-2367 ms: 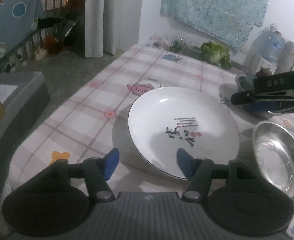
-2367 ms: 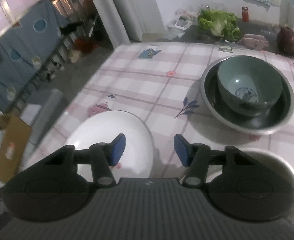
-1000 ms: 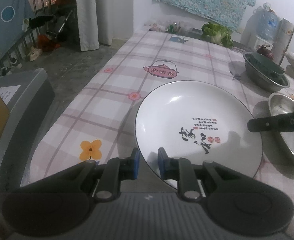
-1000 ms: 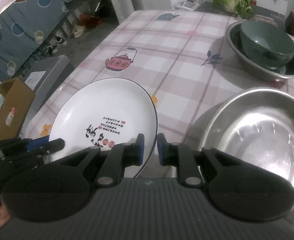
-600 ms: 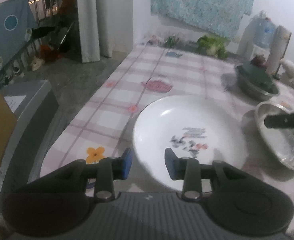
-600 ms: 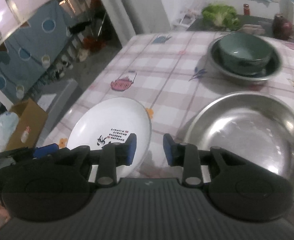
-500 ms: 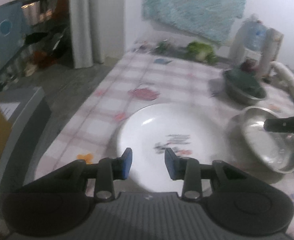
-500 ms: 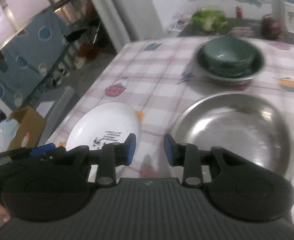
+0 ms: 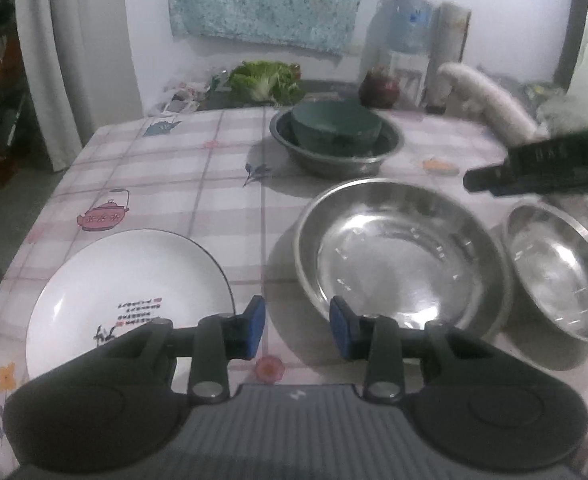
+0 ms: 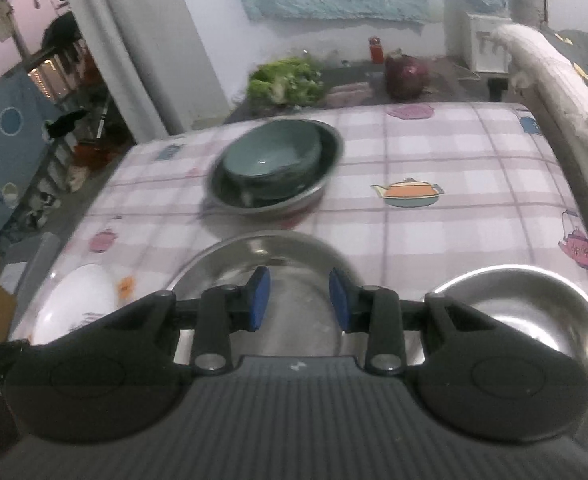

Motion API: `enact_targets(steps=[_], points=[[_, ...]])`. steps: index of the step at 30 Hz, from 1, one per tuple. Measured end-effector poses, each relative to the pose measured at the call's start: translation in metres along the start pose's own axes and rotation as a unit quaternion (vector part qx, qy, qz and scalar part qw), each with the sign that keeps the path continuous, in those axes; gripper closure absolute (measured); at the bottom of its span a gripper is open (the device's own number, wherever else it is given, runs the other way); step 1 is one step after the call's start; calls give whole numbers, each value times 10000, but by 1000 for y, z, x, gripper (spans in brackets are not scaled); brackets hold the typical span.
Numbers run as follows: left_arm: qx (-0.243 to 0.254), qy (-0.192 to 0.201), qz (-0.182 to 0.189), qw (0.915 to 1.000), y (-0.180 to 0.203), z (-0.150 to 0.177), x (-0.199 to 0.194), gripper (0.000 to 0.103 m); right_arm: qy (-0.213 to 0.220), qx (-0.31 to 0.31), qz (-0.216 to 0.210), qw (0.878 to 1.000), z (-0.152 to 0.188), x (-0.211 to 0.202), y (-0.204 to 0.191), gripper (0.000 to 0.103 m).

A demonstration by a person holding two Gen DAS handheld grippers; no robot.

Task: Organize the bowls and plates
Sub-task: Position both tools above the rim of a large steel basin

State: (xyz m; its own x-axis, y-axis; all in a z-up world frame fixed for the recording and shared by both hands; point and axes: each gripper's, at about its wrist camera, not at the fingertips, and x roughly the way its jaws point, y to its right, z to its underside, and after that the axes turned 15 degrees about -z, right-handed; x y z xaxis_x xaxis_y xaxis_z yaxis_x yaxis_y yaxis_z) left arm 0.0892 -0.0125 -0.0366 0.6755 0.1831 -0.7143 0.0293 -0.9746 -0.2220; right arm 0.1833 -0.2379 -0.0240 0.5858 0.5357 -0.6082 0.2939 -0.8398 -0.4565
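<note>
- Right, both empty: left gripper [image 9: 297, 327] parted, right gripper [image 10: 300, 299] jaws opening.
- Best approach big steel bowl [image 9: 402, 256] rim-on, squeeze w/ care — slippery.

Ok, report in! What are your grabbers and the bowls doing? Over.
Left gripper open, empty; right gripper opening, empty. White plate, two steel bowls sit apart. Green bowl nested in far basin. Nothing blocking.

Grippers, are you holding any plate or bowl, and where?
Nothing is held. The left gripper is open and empty; the right gripper is opening, with nothing between its pads.
</note>
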Motion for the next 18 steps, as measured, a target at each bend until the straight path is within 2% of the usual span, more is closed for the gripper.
enact_targets(steps=[3, 9, 18], points=[[108, -155, -123, 9997, 10, -2, 11, 66, -120, 9, 39, 9999, -6, 19, 14, 71], [261, -127, -220, 9993, 14, -2, 11, 65, -448, -2, -20, 9990, -11, 54, 23, 71], [279, -177, -270, 9991, 6, -2, 9, 65, -694, 57, -464, 9965, -3, 57, 11, 71]])
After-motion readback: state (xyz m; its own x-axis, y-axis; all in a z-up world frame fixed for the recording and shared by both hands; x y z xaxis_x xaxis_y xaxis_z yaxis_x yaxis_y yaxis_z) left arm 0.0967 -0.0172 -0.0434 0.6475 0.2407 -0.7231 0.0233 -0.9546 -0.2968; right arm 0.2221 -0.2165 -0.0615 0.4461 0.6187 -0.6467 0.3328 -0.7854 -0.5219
